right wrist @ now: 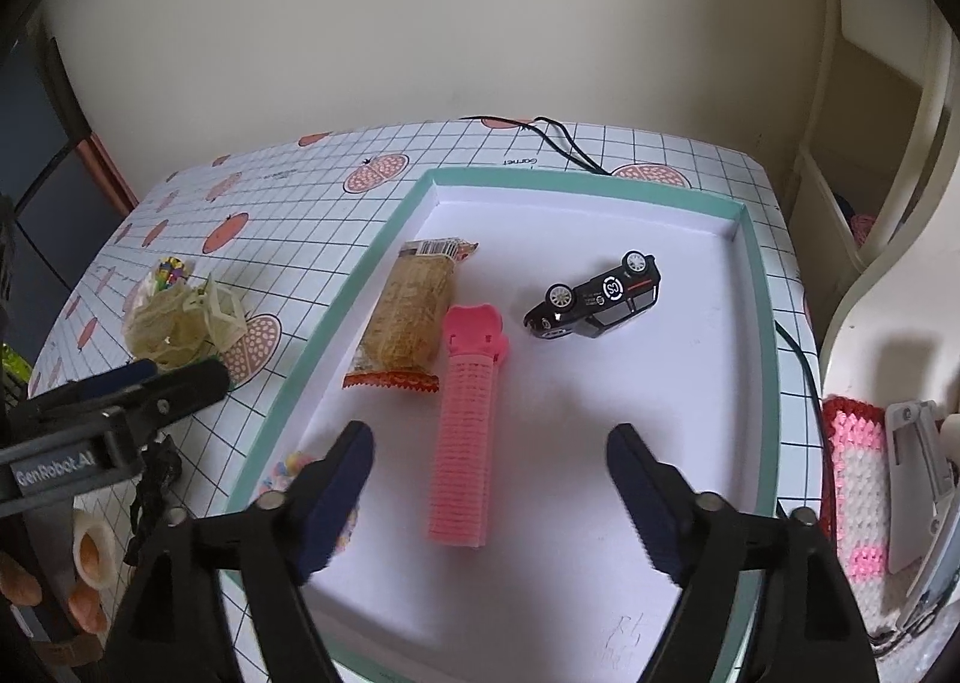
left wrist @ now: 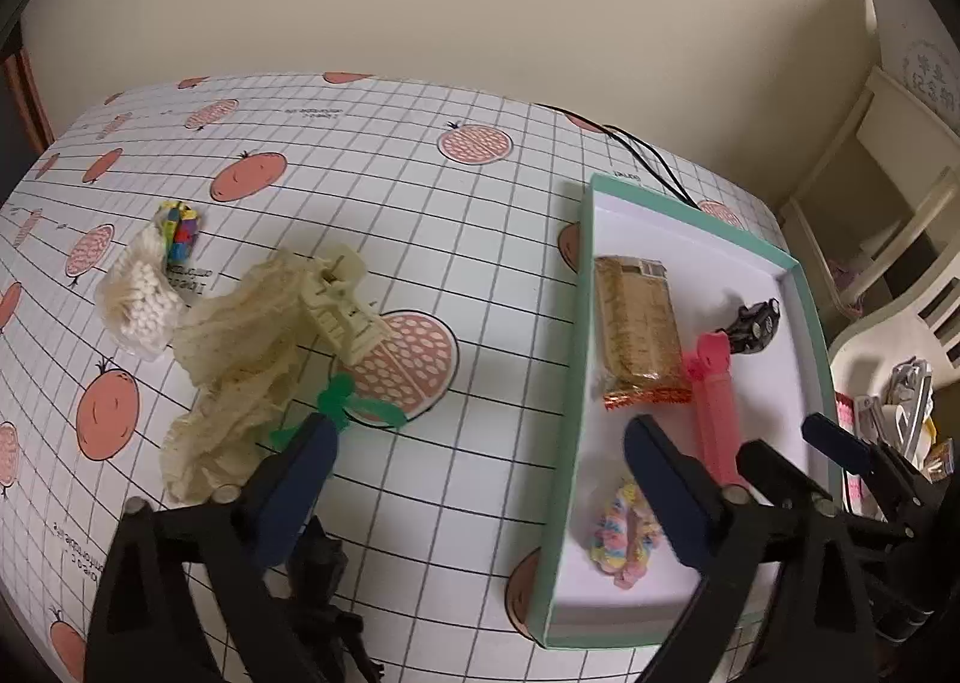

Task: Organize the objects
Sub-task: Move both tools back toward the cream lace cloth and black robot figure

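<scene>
Mint-green walls frame one shallow box (right wrist: 757, 287) with a white floor, and four things lie inside it: one snack bar (right wrist: 411, 311) in a clear wrapper with a barcode at its far end and an orange crimped edge nearest the camera, one pink ridged hair roller (right wrist: 465, 431) lying lengthwise just right of the bar, one black toy car (right wrist: 600, 296) tipped on its side with two white wheels showing and a round white emblem on its door, and one pastel scrunchie (left wrist: 624, 533) in the near left corner. On the checked tablecloth (left wrist: 468, 239), printed with orange fruit and small lettering too blurred to read apart from "Garnet" by the box's far edge, sit one cream lace cloth (left wrist: 240, 347) bundled with a cream claw clip (left wrist: 345, 305), one bag of cotton swabs (left wrist: 141, 302), one small multicoloured packet (left wrist: 180, 230) and one green tie (left wrist: 345, 404). The left gripper (left wrist: 474, 464), marked "GenRobot.AI" on its side in the right wrist view, stands wide open and holds nothing, one finger over the cloth and the other over the box. The right gripper (right wrist: 489, 473) also stands wide open and empty, hovering above the near end of the roller.
</scene>
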Demonstrator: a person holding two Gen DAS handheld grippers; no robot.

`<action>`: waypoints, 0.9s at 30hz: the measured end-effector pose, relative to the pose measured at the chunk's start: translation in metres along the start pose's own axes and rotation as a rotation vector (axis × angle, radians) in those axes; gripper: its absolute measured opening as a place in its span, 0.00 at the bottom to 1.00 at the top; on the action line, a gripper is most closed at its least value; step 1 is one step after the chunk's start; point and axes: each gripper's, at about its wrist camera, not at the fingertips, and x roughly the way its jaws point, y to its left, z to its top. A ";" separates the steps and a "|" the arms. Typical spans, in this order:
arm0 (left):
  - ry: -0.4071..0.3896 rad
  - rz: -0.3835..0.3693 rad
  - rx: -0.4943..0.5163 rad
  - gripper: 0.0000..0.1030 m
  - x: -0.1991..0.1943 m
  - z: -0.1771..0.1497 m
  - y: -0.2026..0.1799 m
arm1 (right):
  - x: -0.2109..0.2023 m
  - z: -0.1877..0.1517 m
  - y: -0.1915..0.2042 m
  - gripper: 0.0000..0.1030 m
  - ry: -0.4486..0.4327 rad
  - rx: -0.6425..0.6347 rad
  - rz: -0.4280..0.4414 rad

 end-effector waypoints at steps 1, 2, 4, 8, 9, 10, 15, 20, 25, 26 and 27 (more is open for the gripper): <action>-0.004 0.004 -0.001 1.00 0.000 0.000 0.001 | 0.000 0.000 0.000 0.87 0.000 -0.001 -0.001; -0.006 0.009 0.000 1.00 0.000 0.000 0.002 | 0.001 0.000 0.000 0.89 -0.001 -0.003 0.000; -0.010 0.019 0.005 1.00 -0.001 0.001 0.003 | 0.001 0.000 -0.001 0.98 0.000 -0.002 0.004; -0.016 0.039 0.008 1.00 -0.001 0.002 0.006 | 0.002 0.000 -0.003 1.00 0.001 0.008 0.004; -0.020 0.041 0.010 1.00 -0.002 0.002 0.007 | 0.003 0.000 -0.003 1.00 0.002 0.010 0.003; -0.024 0.044 0.012 1.00 -0.002 0.002 0.007 | 0.003 0.000 -0.004 1.00 0.002 0.012 0.001; -0.033 0.037 0.022 1.00 -0.006 0.004 0.010 | 0.003 -0.001 -0.003 1.00 0.004 0.008 0.000; -0.039 0.014 -0.002 1.00 -0.015 0.007 0.017 | -0.002 0.001 0.001 1.00 -0.008 -0.001 0.003; -0.066 -0.024 -0.016 1.00 -0.034 0.012 0.030 | -0.018 0.005 0.013 1.00 -0.046 -0.023 0.021; -0.072 -0.029 -0.019 1.00 -0.038 0.013 0.033 | -0.022 0.007 0.016 1.00 -0.058 -0.029 0.027; -0.080 -0.034 -0.027 1.00 -0.044 0.014 0.038 | -0.027 0.008 0.021 1.00 -0.072 -0.036 0.033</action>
